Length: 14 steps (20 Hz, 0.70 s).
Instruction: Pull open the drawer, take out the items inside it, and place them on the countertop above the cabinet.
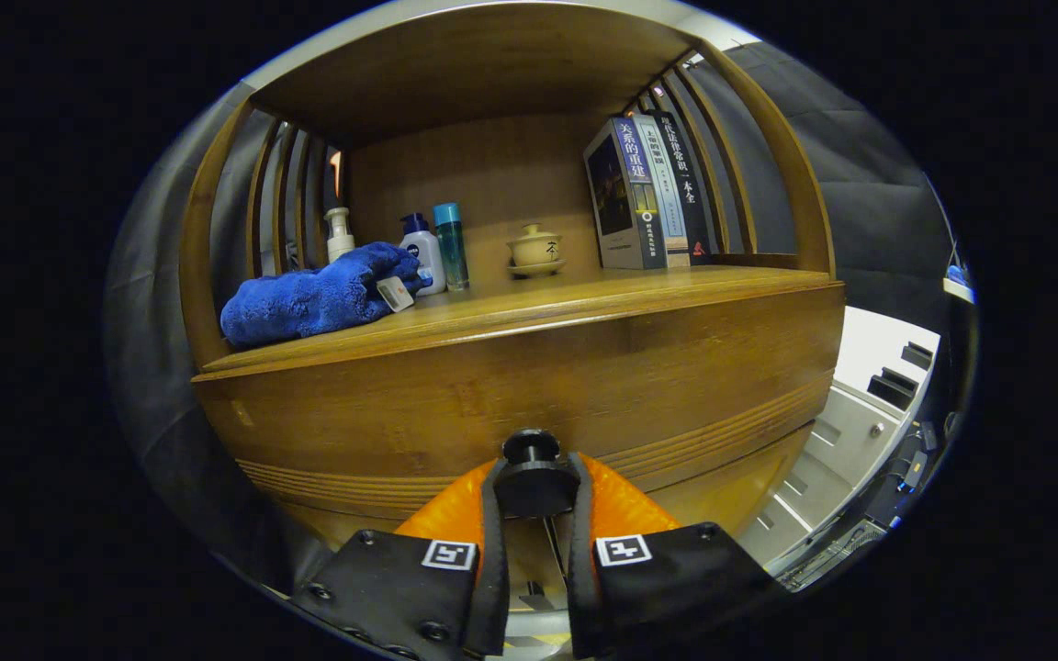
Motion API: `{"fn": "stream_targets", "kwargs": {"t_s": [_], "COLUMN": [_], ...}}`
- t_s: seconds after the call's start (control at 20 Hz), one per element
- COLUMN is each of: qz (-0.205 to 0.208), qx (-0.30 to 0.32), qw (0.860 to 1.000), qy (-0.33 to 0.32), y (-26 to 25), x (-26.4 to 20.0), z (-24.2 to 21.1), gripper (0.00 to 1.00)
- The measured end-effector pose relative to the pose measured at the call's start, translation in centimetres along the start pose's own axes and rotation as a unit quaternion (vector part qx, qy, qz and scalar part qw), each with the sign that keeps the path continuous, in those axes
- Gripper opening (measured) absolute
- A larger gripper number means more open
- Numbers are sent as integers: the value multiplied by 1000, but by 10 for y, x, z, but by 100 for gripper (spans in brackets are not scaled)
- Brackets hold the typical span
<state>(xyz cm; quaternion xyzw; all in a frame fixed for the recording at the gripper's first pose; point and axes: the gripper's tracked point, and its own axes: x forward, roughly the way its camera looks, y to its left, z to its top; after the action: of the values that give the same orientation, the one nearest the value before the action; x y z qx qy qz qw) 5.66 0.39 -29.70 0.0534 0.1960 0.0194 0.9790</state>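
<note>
**A:** Gripper view: what are the fingers at?

**B:** The gripper (534,487), low in the middle of the frame, has both fingers pressed on the dark round knob (532,473) of the drawer (455,404). The knob sits squeezed between them, one finger on each side.

**A:** And the drawer itself?

**B:** Its wooden front fills the centre, just beyond the fingers. I cannot tell whether it is pulled out at all. What lies inside is hidden.

**A:** Above it?

**B:** The countertop (584,298) runs across the middle of the frame. At its left lies a blue towel (318,294), a small tag (395,293) at its right end. Behind the towel stand a pump bottle (339,234), a white bottle (423,252) with a blue cap and a teal bottle (450,243), close together. A lidded cup (534,248) on a saucer stands mid-shelf, apart from them. Upper right, three books (644,193) stand upright, leaning on the slatted side.

**A:** Anything lower right?

**B:** A pale cabinet (846,431), beside the wooden one.
</note>
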Motion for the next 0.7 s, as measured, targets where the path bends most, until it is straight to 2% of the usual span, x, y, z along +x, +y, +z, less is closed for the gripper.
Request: {"fn": "stream_targets", "kwargs": {"t_s": [0.7], "qz": [-3], "qx": [-4], "qw": [1000], "qy": [1], "y": [-8], "x": [-81], "z": [-21], "gripper": [34]}}
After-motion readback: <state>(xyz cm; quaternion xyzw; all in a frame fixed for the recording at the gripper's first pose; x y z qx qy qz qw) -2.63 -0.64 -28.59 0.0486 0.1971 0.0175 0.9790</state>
